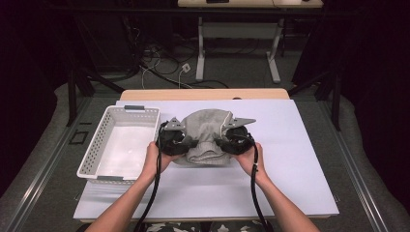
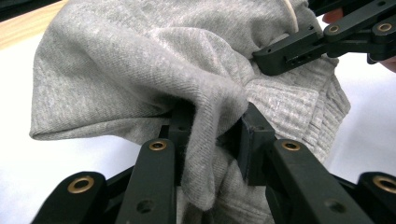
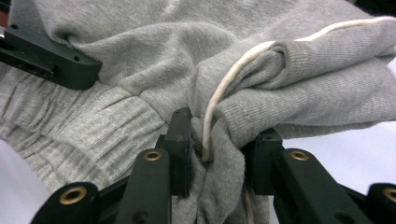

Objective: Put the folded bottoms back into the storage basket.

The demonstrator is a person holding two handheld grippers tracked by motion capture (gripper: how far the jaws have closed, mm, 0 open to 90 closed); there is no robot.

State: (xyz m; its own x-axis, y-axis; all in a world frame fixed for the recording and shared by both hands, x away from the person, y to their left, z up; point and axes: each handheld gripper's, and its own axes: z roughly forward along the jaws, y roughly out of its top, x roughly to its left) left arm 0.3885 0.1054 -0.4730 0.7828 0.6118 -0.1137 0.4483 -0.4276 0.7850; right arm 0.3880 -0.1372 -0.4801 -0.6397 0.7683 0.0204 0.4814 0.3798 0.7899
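A folded grey sweatshirt (image 1: 205, 135) with a ribbed hem and a white drawstring lies bunched on the white table top (image 1: 290, 159). My left gripper (image 1: 189, 143) is at its left side, shut on a fold of the grey fabric (image 2: 212, 135). My right gripper (image 1: 220, 143) is at its right side, shut on bunched fabric (image 3: 219, 140) and the white drawstring (image 3: 219, 98). In the left gripper view the other gripper (image 2: 299, 49) reaches into the cloth at upper right. In the right gripper view the other gripper (image 3: 51, 58) shows at upper left.
A white perforated plastic basket (image 1: 96, 150) stands on the left of the table, close beside my left hand. Behind the table are a wooden edge (image 1: 203, 94), floor cables and a desk frame (image 1: 237, 34).
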